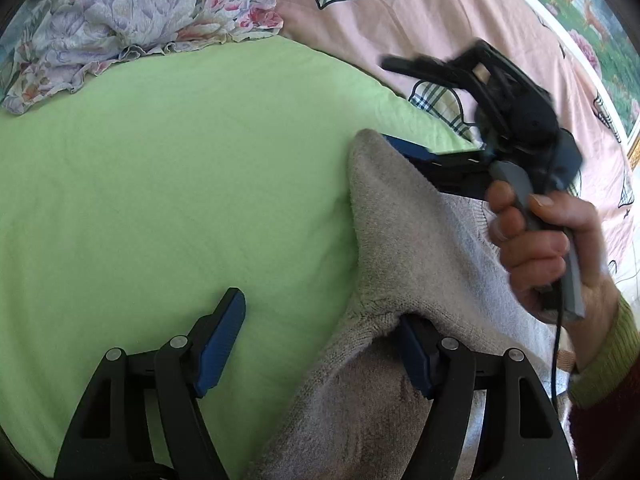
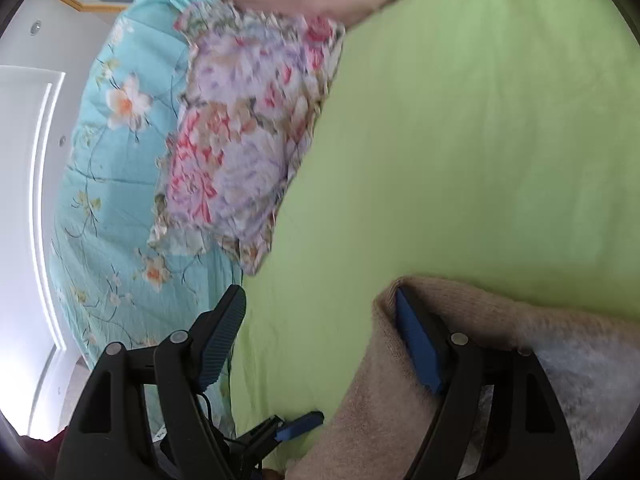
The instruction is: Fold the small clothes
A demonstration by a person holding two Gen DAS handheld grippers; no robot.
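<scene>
Left claw [image 1: 320, 344]: jaws wide apart, pressing on nothing; the grey knit garment [image 1: 404, 240] is draped over its right finger, the left finger bare above the green sheet [image 1: 160, 184].
Right claw [image 2: 328, 344]: jaws likewise spread; the same garment [image 2: 460, 352] hangs over its right finger, unclamped. A hand [image 1: 548, 248] holds its handle.
Garment: at the bed's near edge, bunched across both claws.
Progress: judged early or between folds; no flat, finished fold is visible, so smoothing and folding remain.
Surroundings: floral pillow [image 1: 132, 12], pink quilt [image 1: 440, 20].
Writing: none legible.
</scene>
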